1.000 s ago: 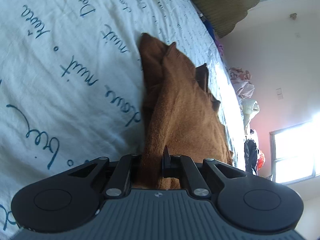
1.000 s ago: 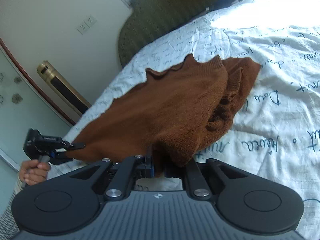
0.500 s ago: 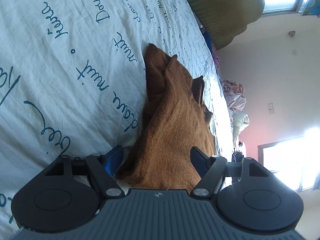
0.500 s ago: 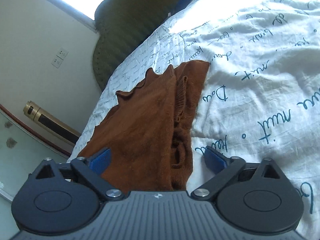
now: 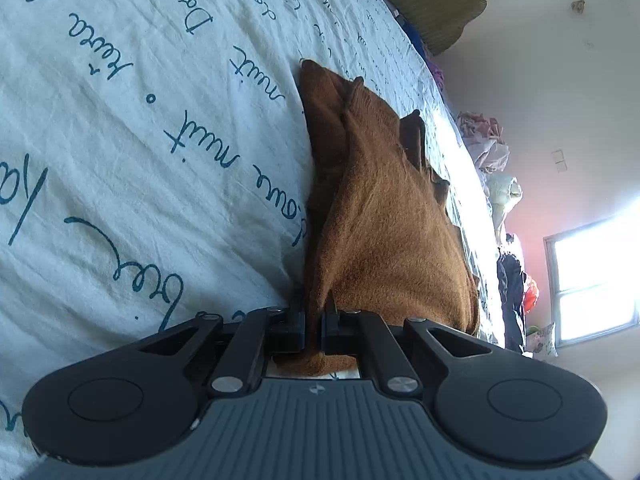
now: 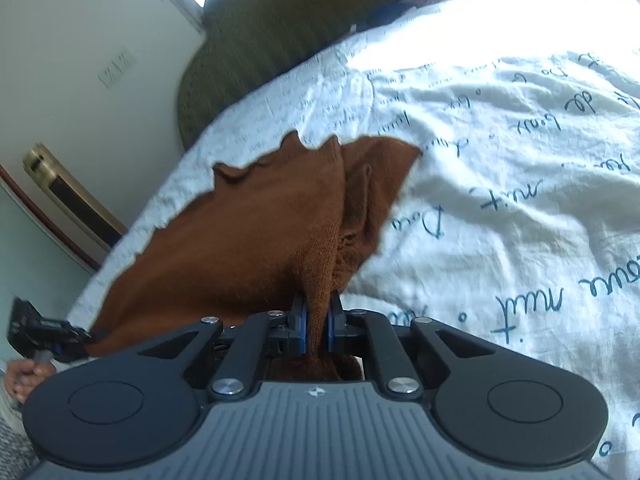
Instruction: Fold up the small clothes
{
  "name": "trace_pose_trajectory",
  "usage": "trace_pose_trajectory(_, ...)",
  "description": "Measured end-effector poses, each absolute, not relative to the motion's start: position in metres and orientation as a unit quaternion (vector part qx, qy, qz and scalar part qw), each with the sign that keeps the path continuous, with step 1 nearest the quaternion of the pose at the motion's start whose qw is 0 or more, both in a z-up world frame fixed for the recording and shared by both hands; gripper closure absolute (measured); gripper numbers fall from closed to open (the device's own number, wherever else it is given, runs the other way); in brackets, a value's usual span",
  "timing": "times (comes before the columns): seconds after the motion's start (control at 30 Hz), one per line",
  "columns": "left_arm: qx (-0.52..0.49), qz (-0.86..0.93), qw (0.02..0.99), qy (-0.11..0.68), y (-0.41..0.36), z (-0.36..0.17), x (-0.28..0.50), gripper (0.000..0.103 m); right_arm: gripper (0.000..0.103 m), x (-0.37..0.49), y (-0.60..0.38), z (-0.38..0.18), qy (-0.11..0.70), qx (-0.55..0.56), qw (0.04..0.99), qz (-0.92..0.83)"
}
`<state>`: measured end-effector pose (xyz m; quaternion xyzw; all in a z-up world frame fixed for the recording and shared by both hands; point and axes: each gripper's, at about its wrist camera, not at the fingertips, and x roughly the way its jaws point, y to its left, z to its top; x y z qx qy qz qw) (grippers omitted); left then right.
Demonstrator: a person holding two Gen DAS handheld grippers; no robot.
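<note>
A brown knitted garment (image 5: 380, 232) lies partly folded on a white bed sheet (image 5: 120, 120) printed with blue handwriting. My left gripper (image 5: 314, 312) has its jaws closing, and its pads pinch the garment's near edge. In the right wrist view the same garment (image 6: 248, 240) spreads over the sheet (image 6: 520, 160), its wavy hem at the far side. My right gripper (image 6: 316, 312) is also closing, with a ridge of the brown knit squeezed between its blue pads. The left gripper (image 6: 52, 332) shows at the garment's left corner, held by a hand (image 6: 24, 372).
An olive green headboard (image 6: 280, 32) stands at the bed's far end. A pile of clothes (image 5: 484, 140) sits past the bed's far edge by a wall with a window (image 5: 596, 280). A gold-coloured fixture (image 6: 68, 192) runs along the left wall.
Half a second ago both grippers stood open around the garment lying flat. Now both have closed on it again, each nipping a fold of brown knit.
</note>
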<state>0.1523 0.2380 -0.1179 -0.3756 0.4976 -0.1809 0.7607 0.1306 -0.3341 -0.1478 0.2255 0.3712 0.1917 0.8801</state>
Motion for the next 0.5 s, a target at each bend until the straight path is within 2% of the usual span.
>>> trace_pose_trajectory(0.03, -0.392, -0.175, 0.753, 0.498, 0.242, -0.119, 0.151, 0.09, 0.089, 0.13, -0.335, -0.145, 0.374, 0.225, 0.879, 0.192)
trace_pose_trajectory(0.07, -0.397, -0.169, 0.756, 0.492, 0.247, -0.116, 0.149, 0.089, 0.078, 0.13, -0.334, -0.137, 0.38, 0.214, 0.881, 0.185)
trace_pose_trajectory(0.1, -0.399, -0.165, 0.763, 0.481, 0.25, -0.111, 0.144, 0.085, 0.052, 0.127, -0.331, -0.126, 0.376, 0.194, 0.89, 0.17)
trace_pose_trajectory(0.13, -0.406, -0.164, 0.765, 0.473, 0.254, -0.107, 0.139, 0.08, 0.033, 0.121, -0.325, -0.112, 0.364, 0.16, 0.906, 0.147)
trace_pose_trajectory(0.17, -0.42, -0.165, 0.764, 0.461, 0.258, -0.102, 0.131, 0.065, 0.008, 0.113, -0.316, -0.096, 0.342, 0.114, 0.924, 0.127)
trace_pose_trajectory(0.2, -0.434, -0.166, 0.764, 0.448, 0.261, -0.098, 0.124, 0.047, 0.005, 0.107, -0.306, -0.083, 0.323, 0.074, 0.936, 0.117)
trace_pose_trajectory(0.27, -0.46, -0.161, 0.761, 0.428, 0.264, -0.095, 0.111, 0.024, 0.005, 0.099, -0.276, -0.053, 0.284, 0.011, 0.951, 0.118)
trace_pose_trajectory(0.37, -0.492, -0.173, 0.747, 0.411, 0.258, -0.102, 0.105, 0.025, 0.005, 0.112, -0.217, -0.024, 0.255, -0.004, 0.948, 0.189)
trace_pose_trajectory(0.5, -0.522, -0.18, 0.736, 0.391, 0.247, -0.115, 0.109, 0.021, 0.006, 0.159, -0.111, -0.011, 0.259, -0.046, 0.927, 0.268)
